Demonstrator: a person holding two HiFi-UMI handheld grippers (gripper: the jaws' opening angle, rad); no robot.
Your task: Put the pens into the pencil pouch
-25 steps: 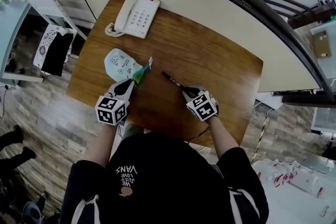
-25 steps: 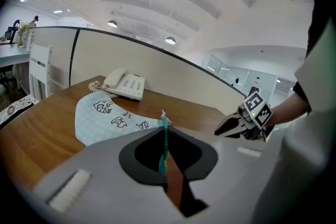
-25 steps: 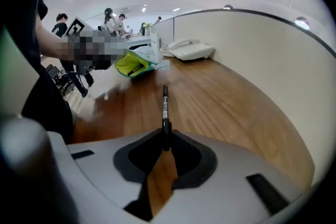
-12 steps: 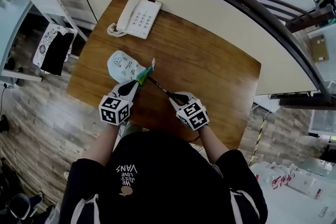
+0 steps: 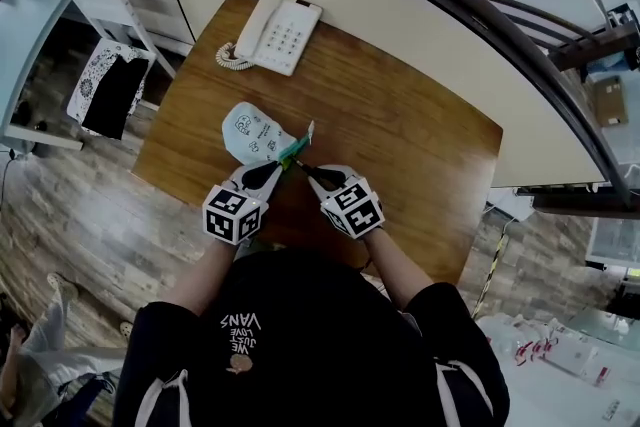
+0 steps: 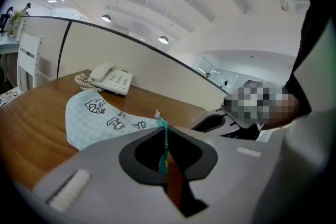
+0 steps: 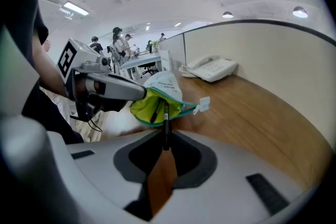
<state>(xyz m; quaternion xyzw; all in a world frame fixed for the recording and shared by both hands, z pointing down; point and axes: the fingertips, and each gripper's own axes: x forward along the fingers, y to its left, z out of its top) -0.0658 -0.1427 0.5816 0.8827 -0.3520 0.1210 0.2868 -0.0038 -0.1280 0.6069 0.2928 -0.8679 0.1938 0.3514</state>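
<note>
A pale blue pencil pouch point(image 5: 252, 131) with cartoon prints lies on the wooden table point(image 5: 410, 140). My left gripper point(image 5: 275, 167) is shut on the pouch's teal zipper edge point(image 6: 165, 141), holding the mouth up. The rest of the pouch point(image 6: 97, 115) lies flat beyond the jaws. My right gripper point(image 5: 313, 174) is shut on a thin black pen point(image 7: 166, 122). The pen's far end reaches into the pouch's open mouth, against the yellow-green lining point(image 7: 142, 107). A second dark pen point(image 7: 155, 112) seems to lie inside. The left gripper point(image 7: 107, 86) shows beside the mouth in the right gripper view.
A white desk phone point(image 5: 278, 33) with a coiled cord sits at the table's far left corner. A curved partition point(image 5: 420, 5) runs behind the table. A white chair point(image 5: 105, 65) stands on the floor to the left. People stand far off in the right gripper view.
My right gripper has carried the pen leftward across the table to the pouch, and its tip is now at the open mouth. The left gripper keeps its hold on the pouch edge.
</note>
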